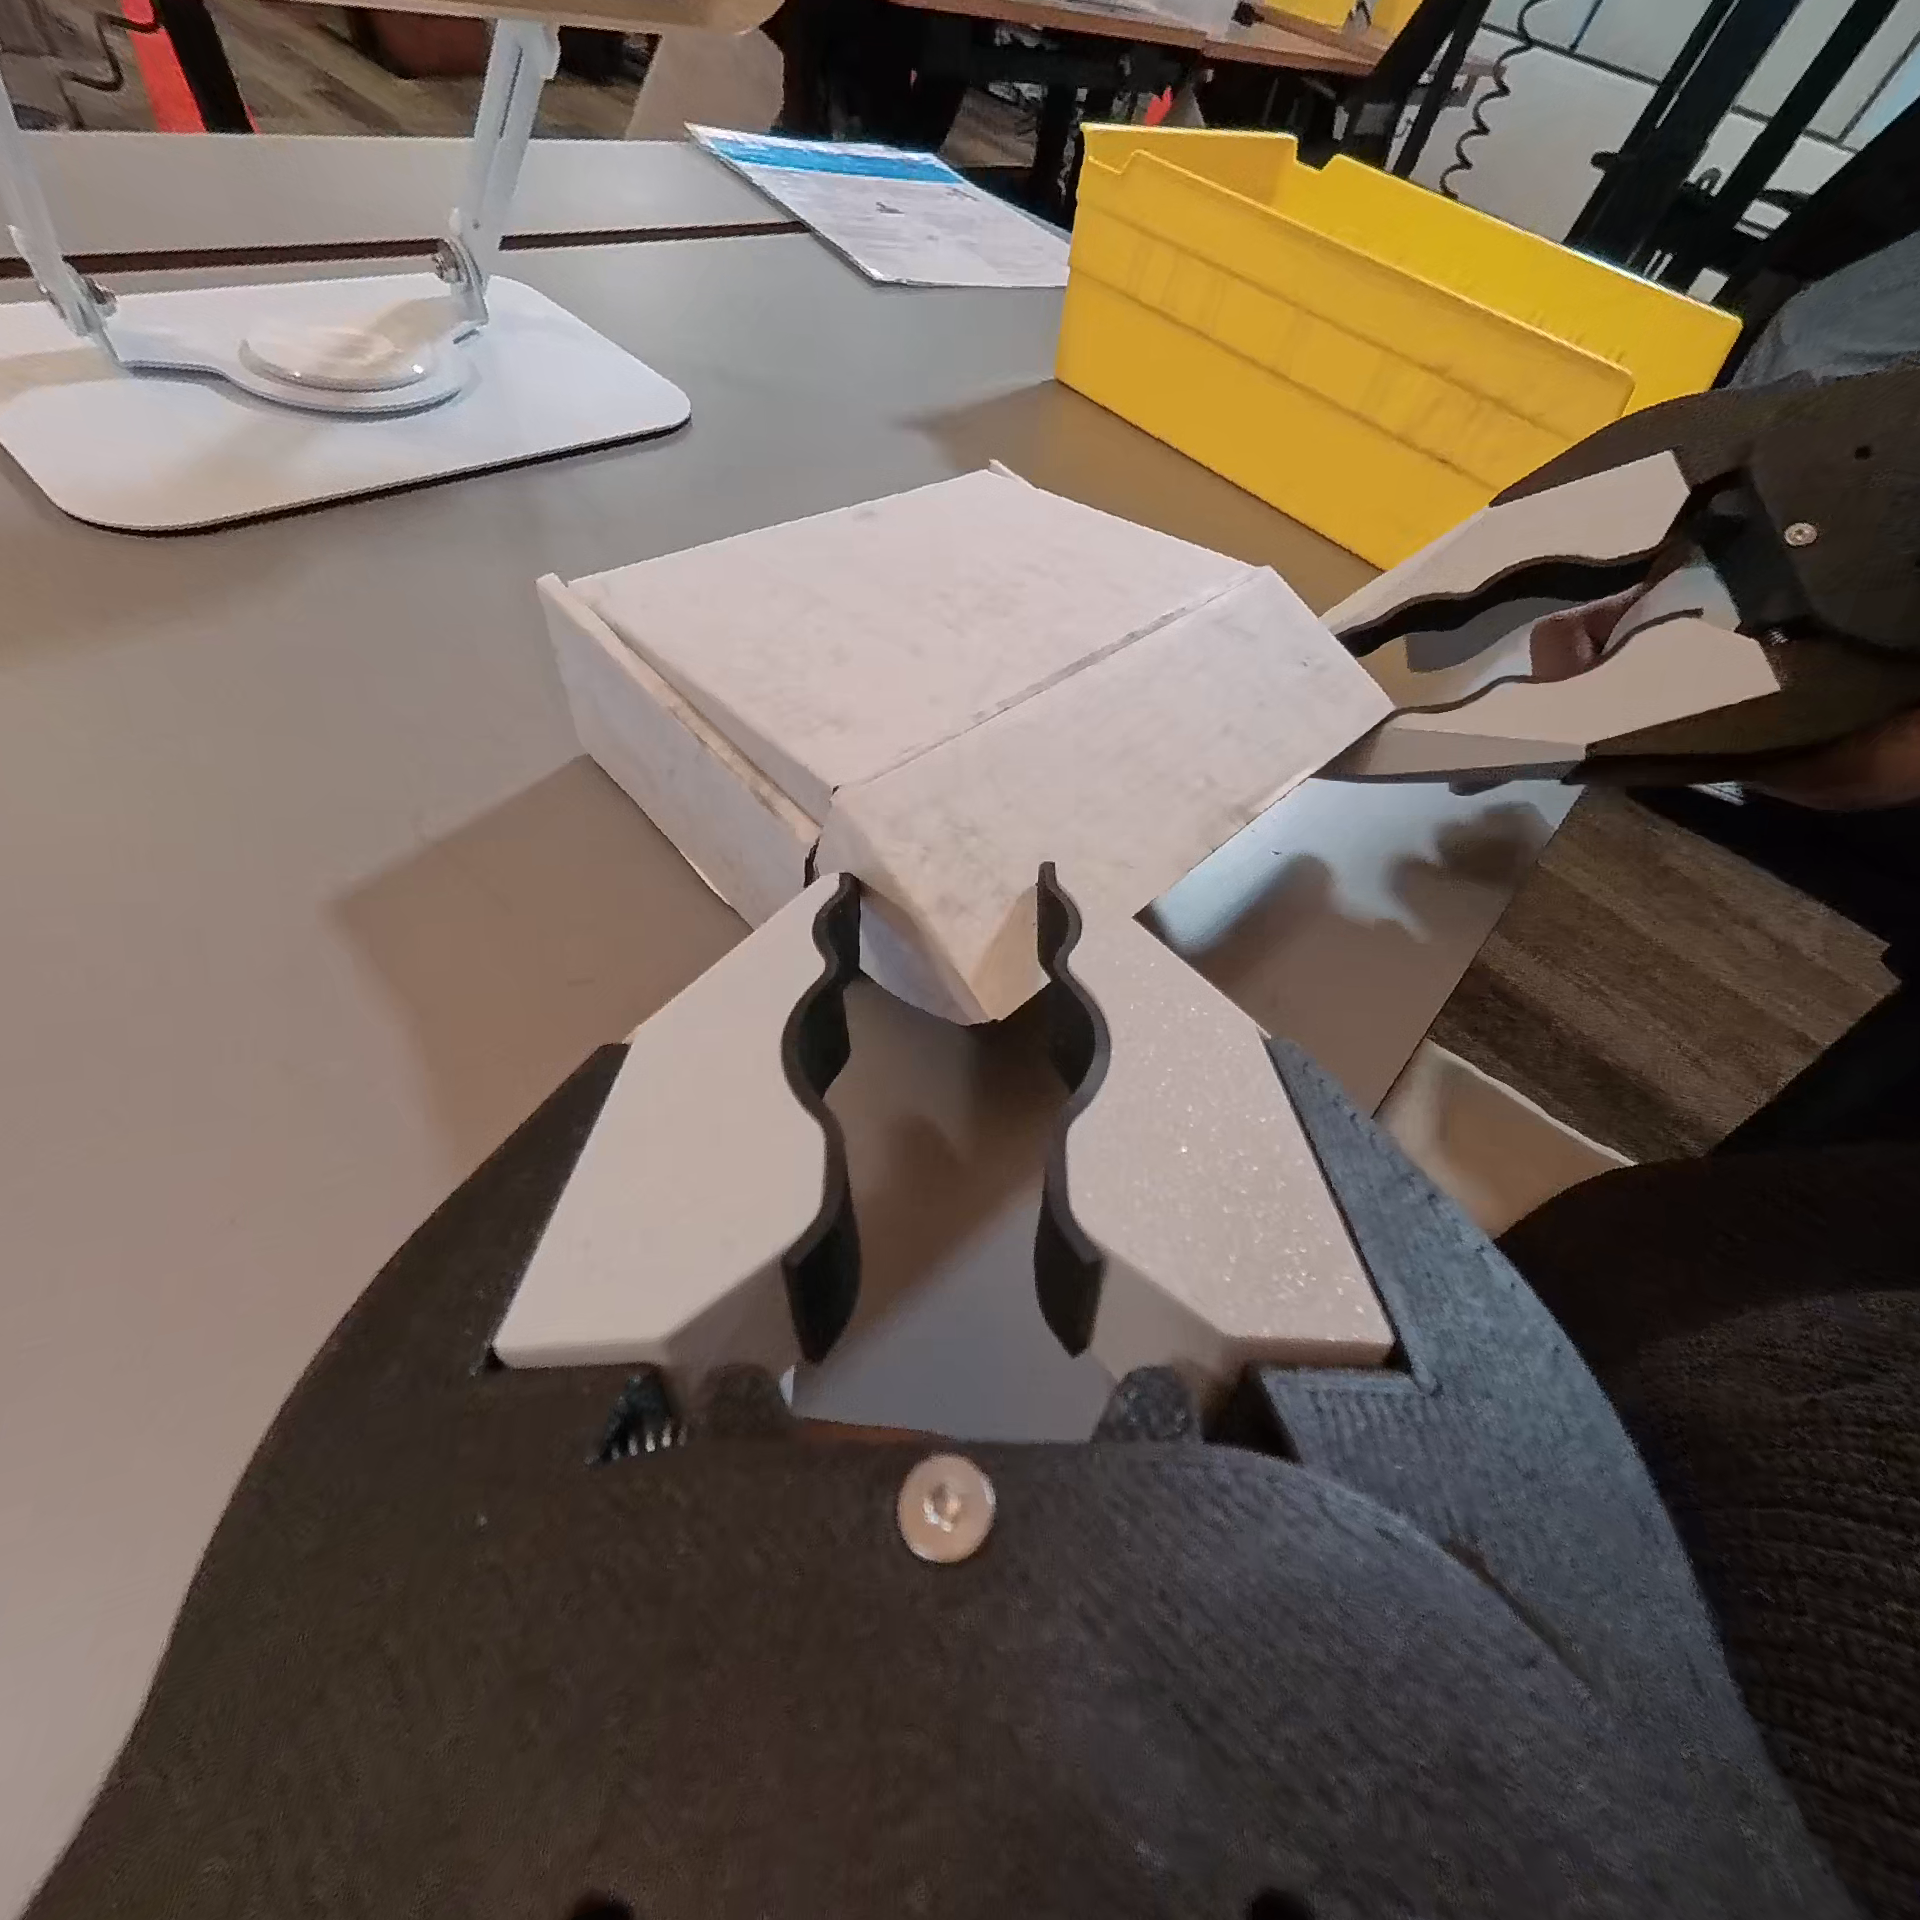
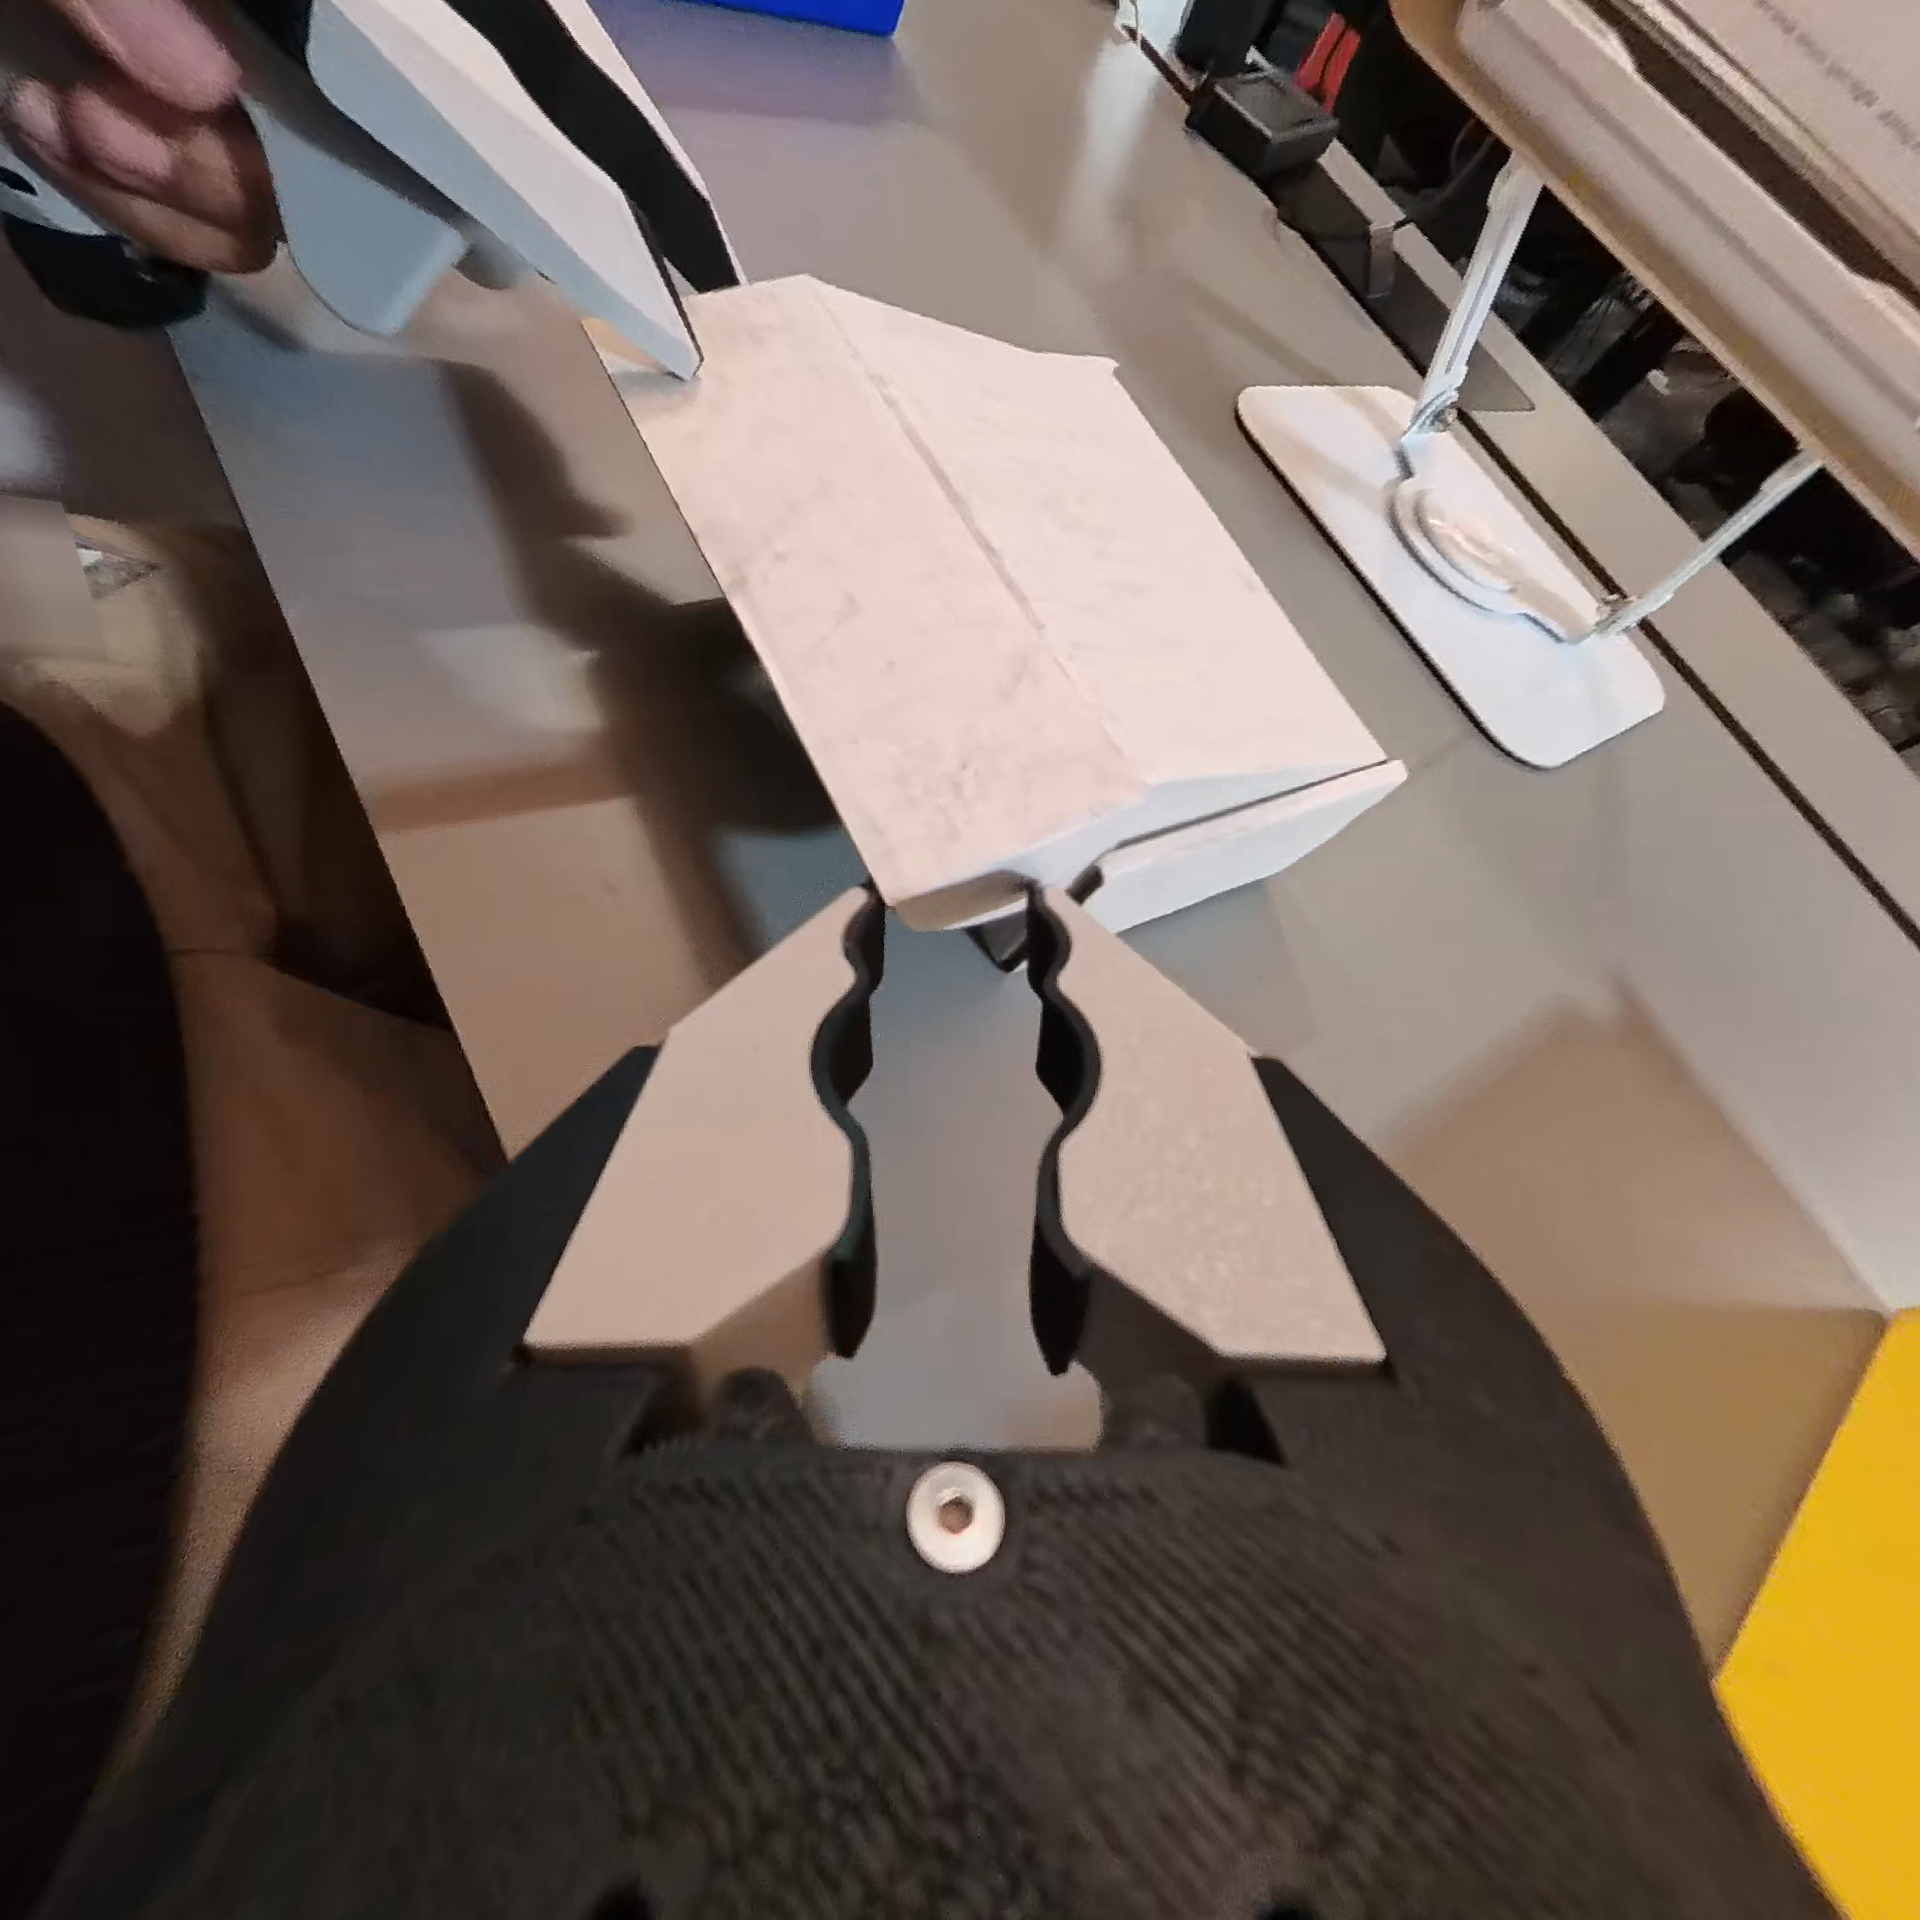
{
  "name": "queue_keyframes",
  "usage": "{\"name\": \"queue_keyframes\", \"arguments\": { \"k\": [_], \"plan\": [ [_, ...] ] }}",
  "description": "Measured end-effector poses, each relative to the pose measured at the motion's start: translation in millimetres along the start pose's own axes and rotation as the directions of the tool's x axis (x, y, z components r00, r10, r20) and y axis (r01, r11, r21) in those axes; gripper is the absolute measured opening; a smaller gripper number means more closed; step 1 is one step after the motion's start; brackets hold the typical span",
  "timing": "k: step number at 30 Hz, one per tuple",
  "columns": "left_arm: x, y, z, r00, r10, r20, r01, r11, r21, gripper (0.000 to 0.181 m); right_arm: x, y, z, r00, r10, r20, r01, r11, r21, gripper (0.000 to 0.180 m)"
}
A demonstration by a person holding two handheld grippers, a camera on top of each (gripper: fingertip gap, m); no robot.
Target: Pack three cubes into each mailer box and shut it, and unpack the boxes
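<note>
Tongs (image 1: 948, 883) (image 2: 954, 902) parted, flanking white mailer box (image 1: 914, 623) flap

The white mailer box (image 1: 914, 665) has its lid down, so I cannot see inside it. The yellow bin (image 1: 1351, 312) at two o'clock hides its inside too, and at five o'clock in the right wrist view the edge cuts it off. A hand (image 2: 135, 156) at eleven o'clock there is blurry. The printing on the paper sheet (image 1: 894, 208) is too small to make out.
</note>
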State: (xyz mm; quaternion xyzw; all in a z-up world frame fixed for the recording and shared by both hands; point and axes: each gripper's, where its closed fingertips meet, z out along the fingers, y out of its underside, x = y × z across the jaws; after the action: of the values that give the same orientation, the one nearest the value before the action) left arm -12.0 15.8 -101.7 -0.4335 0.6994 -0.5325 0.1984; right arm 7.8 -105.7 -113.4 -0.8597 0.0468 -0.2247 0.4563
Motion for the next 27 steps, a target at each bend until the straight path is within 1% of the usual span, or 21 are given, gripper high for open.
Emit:
{"name": "queue_keyframes", "arguments": {
  "k": [4, 6, 9, 11, 16, 24, 27],
  "plan": [
    [1, -1, 0, 1.000, 0.014, 0.004, -0.014, 1.000, 0.004, 0.033, 0, 2, -1, 0.999, 0.031, 0.009, -0.031, 0.999, -0.018, 0.020],
    [2, -1, 0, 1.000, 0.020, 0.004, -0.020, 1.000, 0.006, 0.033, 0, 2, -1, 1.000, 0.020, 0.008, -0.020, 0.999, -0.028, 0.015],
    [2, 0, 0, 0.999, 0.035, 0.013, -0.035, 0.999, 0.000, 0.033, -3, 6, 0, 1.000, -0.003, 0.013, 0.004, 0.999, -0.053, 0.013],
    [1, 1, 1, 0.999, 0.045, 0.021, -0.045, 0.999, -0.006, 0.033, -4, 7, 1, 1.000, 0.004, 0.015, -0.003, 0.998, -0.056, 0.013],
    [1, 3, 2, 0.999, 0.041, 0.022, -0.040, 0.999, -0.011, 0.033, -4, 7, 0, 0.995, 0.084, 0.053, -0.082, 0.996, -0.038, 0.015],
    [0, 7, 4, 0.999, 0.023, 0.035, -0.022, 0.999, -0.033, 0.033, -7, 8, 0, 1.000, -0.018, 0.026, 0.020, 0.998, -0.064, 0.016],
    [1, 8, 5, 0.999, 0.020, 0.032, -0.019, 0.999, -0.035, 0.033, -10, 9, 1, 0.999, 0.007, 0.038, -0.004, 0.998, -0.068, 0.026]
  ]
}}
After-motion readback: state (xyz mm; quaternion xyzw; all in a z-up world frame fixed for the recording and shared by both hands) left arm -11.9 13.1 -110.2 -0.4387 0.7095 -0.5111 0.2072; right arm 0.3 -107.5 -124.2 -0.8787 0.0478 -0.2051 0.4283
